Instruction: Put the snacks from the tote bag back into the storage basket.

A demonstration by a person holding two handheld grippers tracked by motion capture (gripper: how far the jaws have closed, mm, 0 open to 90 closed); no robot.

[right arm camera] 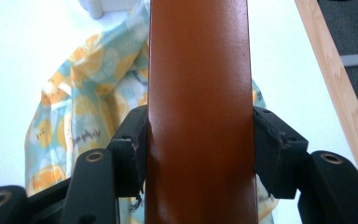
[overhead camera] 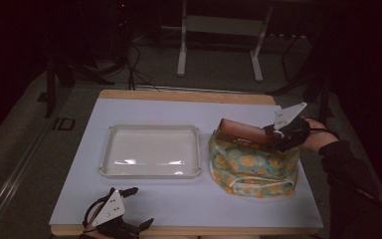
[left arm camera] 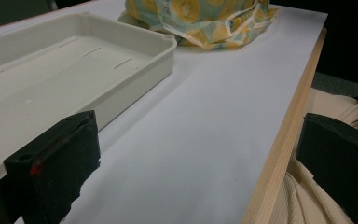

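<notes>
High view | right claw [overhead camera: 277, 135] clamps brown box [overhead camera: 241, 132] | above patterned bag [overhead camera: 251, 167]

A shallow white rectangular plastic tray [overhead camera: 150, 150] sits left of centre on the white-topped, wood-edged table [overhead camera: 179, 199]. Metal stand legs [overhead camera: 181, 55] rise at upper centre.

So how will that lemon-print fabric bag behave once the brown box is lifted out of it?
The lemon-print fabric bag looks soft and already slumps in folds, so it will probably collapse flat. It seems light, so it may drag along with the brown box that the right gripper clamps.
</notes>
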